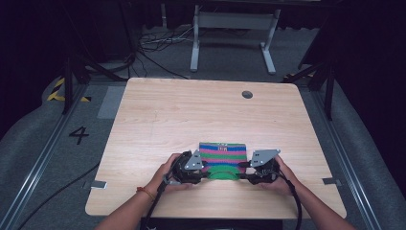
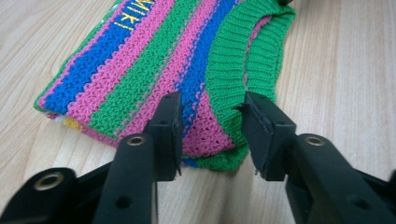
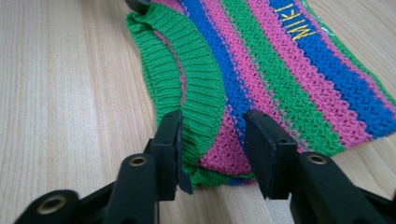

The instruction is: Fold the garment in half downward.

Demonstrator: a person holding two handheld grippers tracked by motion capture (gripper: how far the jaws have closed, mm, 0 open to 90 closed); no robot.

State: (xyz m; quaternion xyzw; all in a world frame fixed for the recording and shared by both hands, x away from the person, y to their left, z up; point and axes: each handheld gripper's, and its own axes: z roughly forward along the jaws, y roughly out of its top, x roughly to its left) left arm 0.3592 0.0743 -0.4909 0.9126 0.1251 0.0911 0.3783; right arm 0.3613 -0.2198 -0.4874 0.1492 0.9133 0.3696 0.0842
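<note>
- Folded knitted garment [image 1: 222, 156]: striped in pink, green and blue with a green ribbed collar band [image 2: 229, 70], lying flat on the desk [image 1: 191, 115] between the two grippers, near the desk's near edge.
- Left gripper [image 1: 205, 173]: held in the person's left hand [image 1: 165, 175] at the garment's near-left corner. In the left gripper view [image 2: 212, 135] its jaws stand apart, one on each side of that corner; the knit lies between them, and the pads do not press on it.
- Right gripper [image 1: 242, 176]: held in the right hand [image 1: 282, 179] at the garment's near-right corner. In the right gripper view [image 3: 212, 149] its jaws are likewise parted astride the corner, with the collar band just beside the left jaw and no pinch on the fabric.
- Yellow lettering [image 3: 301, 25]: stitched on a blue stripe, on the part of the garment farther from both grippers.
- Round hole [image 1: 247, 94]: set in the desk well beyond the garment, toward the far edge.
- Floor beyond the desk: a white frame [image 1: 234, 33] and loose cables.
</note>
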